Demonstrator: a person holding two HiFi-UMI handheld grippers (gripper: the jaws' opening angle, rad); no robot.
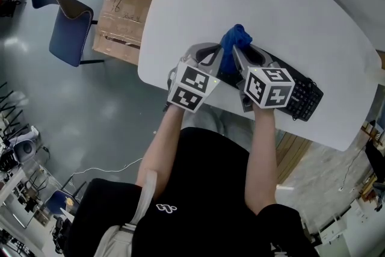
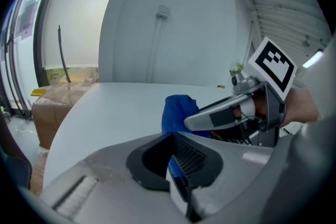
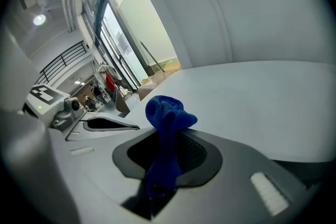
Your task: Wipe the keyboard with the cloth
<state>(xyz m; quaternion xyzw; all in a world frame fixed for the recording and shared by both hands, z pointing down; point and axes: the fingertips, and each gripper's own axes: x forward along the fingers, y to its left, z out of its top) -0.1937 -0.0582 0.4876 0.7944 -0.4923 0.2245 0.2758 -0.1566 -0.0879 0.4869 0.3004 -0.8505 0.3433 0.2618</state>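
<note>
A black keyboard (image 1: 304, 99) lies near the front edge of the white table (image 1: 271, 3), partly hidden under my right gripper. A blue cloth (image 1: 233, 44) stands bunched up between the two grippers, over the keyboard's left end. My right gripper (image 1: 243, 60) is shut on the cloth (image 3: 167, 128), which rises out of its jaws in a crumpled knot. Close beside it on the left, my left gripper (image 1: 210, 60) is shut too, with a strip of the cloth (image 2: 176, 110) showing in the slit between its jaws. A few dark keys of the keyboard (image 2: 231, 136) show under the right gripper.
Beyond the table's far left edge, cardboard boxes (image 1: 129, 3) and a blue chair (image 1: 69, 27) stand on the grey floor. The tabletop stretches away bare white behind the cloth. The table's front edge runs just under my hands.
</note>
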